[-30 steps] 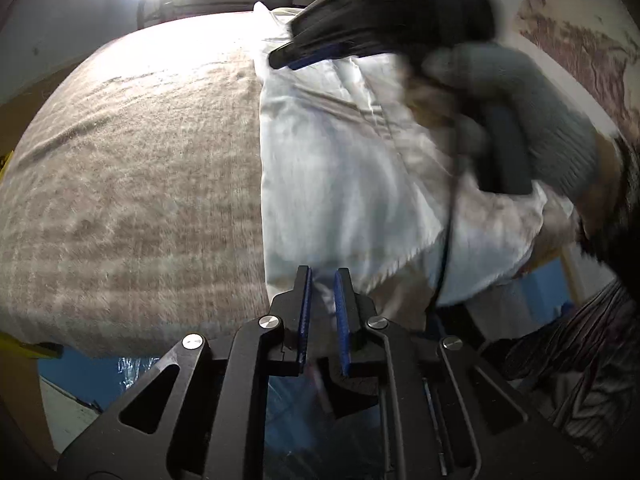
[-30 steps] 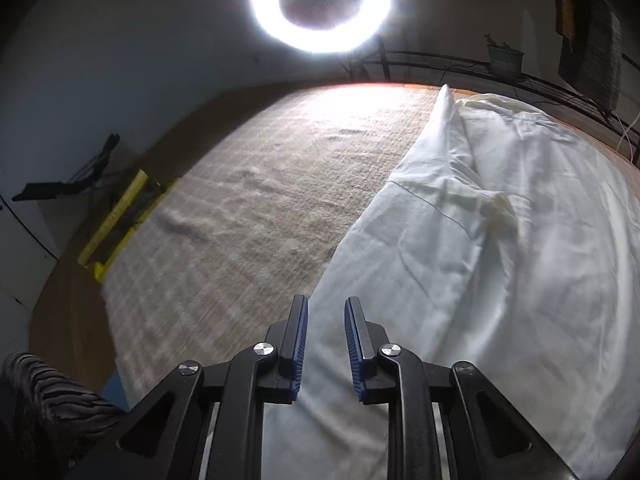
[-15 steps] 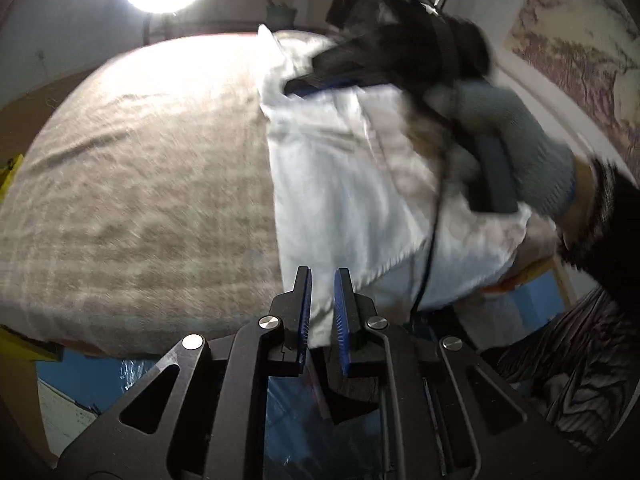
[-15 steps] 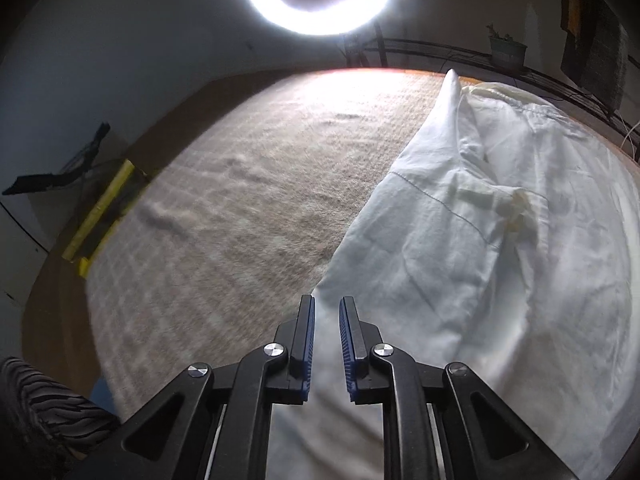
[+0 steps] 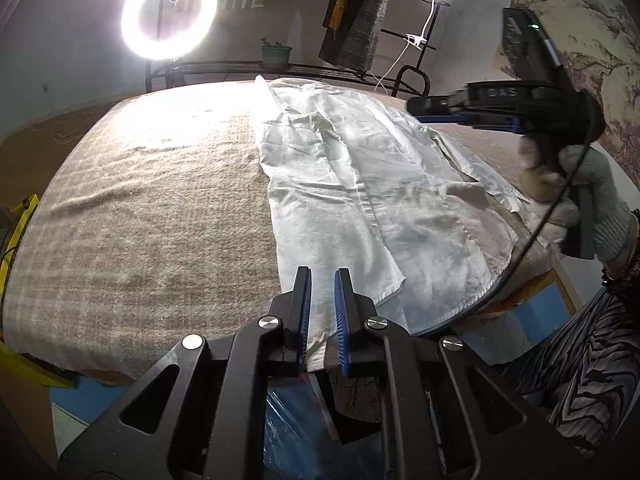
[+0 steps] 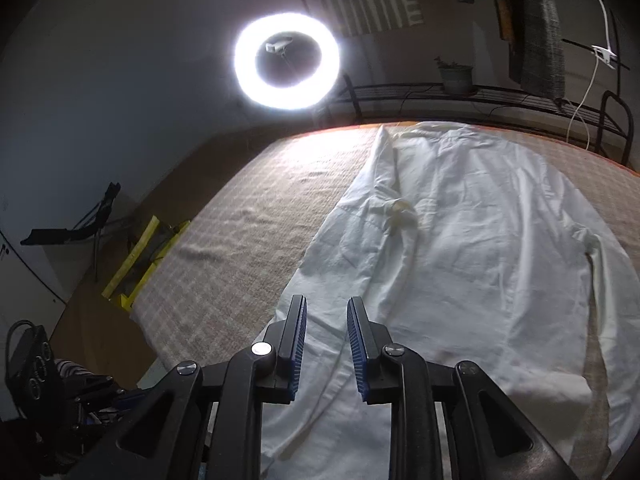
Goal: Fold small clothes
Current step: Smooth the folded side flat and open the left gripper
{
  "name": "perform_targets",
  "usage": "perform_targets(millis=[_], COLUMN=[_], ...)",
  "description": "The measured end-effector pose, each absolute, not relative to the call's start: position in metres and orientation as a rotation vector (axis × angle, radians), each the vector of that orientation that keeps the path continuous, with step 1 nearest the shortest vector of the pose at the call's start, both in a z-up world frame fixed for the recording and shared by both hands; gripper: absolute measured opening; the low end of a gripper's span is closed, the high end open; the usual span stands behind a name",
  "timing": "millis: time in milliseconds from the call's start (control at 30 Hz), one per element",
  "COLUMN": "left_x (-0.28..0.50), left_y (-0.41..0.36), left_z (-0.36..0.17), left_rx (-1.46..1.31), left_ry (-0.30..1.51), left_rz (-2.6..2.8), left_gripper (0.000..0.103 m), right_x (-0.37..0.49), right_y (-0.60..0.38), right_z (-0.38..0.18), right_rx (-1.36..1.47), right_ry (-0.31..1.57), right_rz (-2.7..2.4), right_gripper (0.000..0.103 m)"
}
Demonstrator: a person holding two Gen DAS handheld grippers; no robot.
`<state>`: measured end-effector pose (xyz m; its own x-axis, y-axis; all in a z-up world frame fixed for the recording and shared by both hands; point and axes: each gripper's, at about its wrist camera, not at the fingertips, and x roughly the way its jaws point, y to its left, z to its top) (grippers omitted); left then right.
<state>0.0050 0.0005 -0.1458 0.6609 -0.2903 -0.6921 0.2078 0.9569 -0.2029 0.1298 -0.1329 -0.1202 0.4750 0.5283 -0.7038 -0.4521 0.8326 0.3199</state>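
Left wrist view: a ring light [image 5: 169,14] glares behind the blanket-covered table [image 5: 132,216]. The white shirt [image 5: 360,184] lies spread across it. The left tool [image 5: 322,276] is clenched on the shirt's near hem.

Right wrist view: the right tool [image 6: 327,304], its jaws just opening, hovers released above the shirt [image 6: 472,248].

Your white shirt [image 5: 360,184] reads as thin woven cloth, matt and creased, with stitched hems. Under it, the blanket [image 5: 152,208] looks coarse and fuzzy, a rough woollen weave with faint checks. Your left gripper [image 5: 322,312] shows matt black plastic arms, shiny metal screws and ribbed blue pads [image 5: 304,320]. On your right hand [image 5: 592,208] sits a knitted grey glove, soft and matt.
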Motion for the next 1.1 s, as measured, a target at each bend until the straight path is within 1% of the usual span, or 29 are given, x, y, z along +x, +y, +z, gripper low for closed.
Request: perform_targets(millis=[433, 567, 633, 700, 867, 1067, 1100], left_x=[0.013, 0.018, 0.021, 0.024, 0.032, 0.041, 0.042], left_y=[-0.013, -0.022, -0.029, -0.037, -0.061, -0.094, -0.101], left_z=[-0.142, -0.142, -0.141, -0.140, -0.136, -0.127, -0.126], left_rx=[-0.093, -0.094, -0.088, -0.083, -0.056, -0.018, -0.008], left_ry=[0.795, 0.799, 0.802, 0.806, 0.812, 0.802, 0.800], left_rz=[-0.302, -0.321, -0.334, -0.351, -0.401, -0.469, -0.481], left_gripper=[0.010, 0.010, 0.010, 0.010, 0.010, 0.011, 0.014], right_x=[0.111, 0.106, 0.103, 0.101, 0.095, 0.083, 0.081], right_y=[-0.159, -0.175, -0.183, -0.197, -0.236, -0.299, -0.308], right_z=[-0.110, -0.108, -0.107, -0.107, -0.107, -0.102, -0.102], right_rx=[0.107, 0.119, 0.124, 0.135, 0.156, 0.213, 0.220], right_ry=[0.864, 0.854, 0.853, 0.854, 0.857, 0.851, 0.848], right_rz=[0.572, 0.554, 0.540, 0.519, 0.442, 0.329, 0.310], right_gripper=[0.023, 0.024, 0.027, 0.030, 0.030, 0.034, 0.034])
